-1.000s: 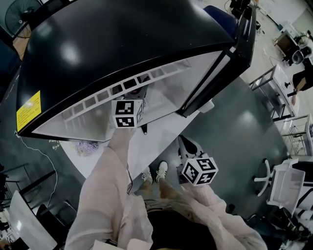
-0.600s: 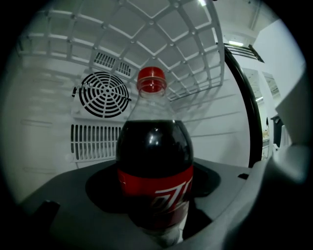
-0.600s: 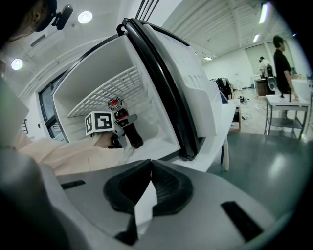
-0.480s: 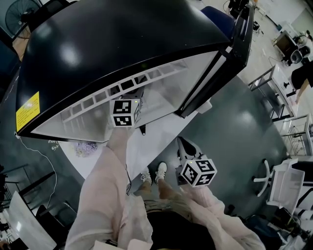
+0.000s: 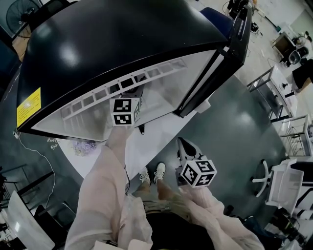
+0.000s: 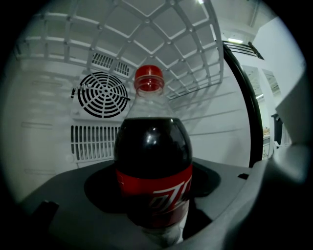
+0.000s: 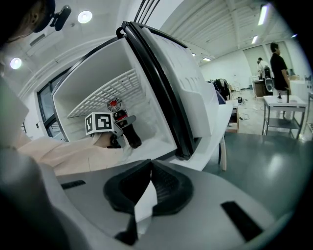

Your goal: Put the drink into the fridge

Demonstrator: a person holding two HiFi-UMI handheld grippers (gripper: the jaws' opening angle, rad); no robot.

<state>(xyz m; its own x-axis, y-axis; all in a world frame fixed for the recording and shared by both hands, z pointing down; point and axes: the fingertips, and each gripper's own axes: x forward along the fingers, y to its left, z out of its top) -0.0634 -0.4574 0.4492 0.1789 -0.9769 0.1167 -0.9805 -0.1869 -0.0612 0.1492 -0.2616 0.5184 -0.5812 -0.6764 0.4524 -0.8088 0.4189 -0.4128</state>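
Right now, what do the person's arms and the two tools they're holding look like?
Both arms wear loose, pale pink sleeves. The left gripper and the right gripper are each grey plastic with black padded jaws, and each carries a white cube printed with black square markers.

Big open lab or workshop hall, not a home — the glossy grey floor [image 5: 234,132] runs far out under a high white ceiling [image 7: 220,19] with beams and strip lights [image 7: 262,14]. A black-topped fridge [image 5: 122,44] stands free in the middle of the floor with its door open. Bare metal-frame tables [image 7: 286,105] sit around the edges, with a dark office chair [image 5: 296,54] by a desk and a floor fan [image 5: 17,14] in one corner. People [image 7: 279,61] stand at a bench by the far wall — it reads as a shared work space with test-rig clutter rather than any household furniture.
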